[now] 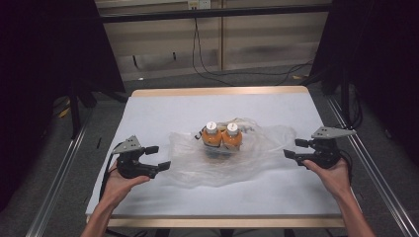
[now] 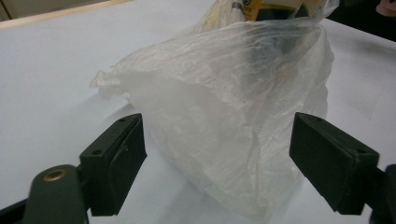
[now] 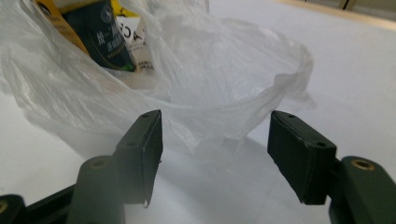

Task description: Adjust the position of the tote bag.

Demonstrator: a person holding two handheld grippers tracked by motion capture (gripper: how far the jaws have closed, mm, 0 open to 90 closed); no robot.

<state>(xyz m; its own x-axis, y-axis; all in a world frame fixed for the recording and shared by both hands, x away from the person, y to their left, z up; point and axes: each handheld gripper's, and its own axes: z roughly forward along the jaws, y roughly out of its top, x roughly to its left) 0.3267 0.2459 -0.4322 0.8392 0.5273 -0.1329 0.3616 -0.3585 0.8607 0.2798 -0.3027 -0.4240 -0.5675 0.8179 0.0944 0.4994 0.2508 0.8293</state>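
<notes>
One white worktop [image 1: 148, 113] carries a crumpled clear plastic bag [image 1: 257, 153] lying between my two sets of jaws, with two orange bottles [image 1: 222, 136] upright inside it. My left gripper [image 1: 157, 158] and right gripper [image 1: 292, 148] face its edges, jaws spread apart, gripping nothing.

A white counter [image 1: 163, 111] with a pale wooden edge stands on grey floor [image 1: 54, 197]. Black cables [image 1: 207, 69] trail across the floor beyond it.
</notes>
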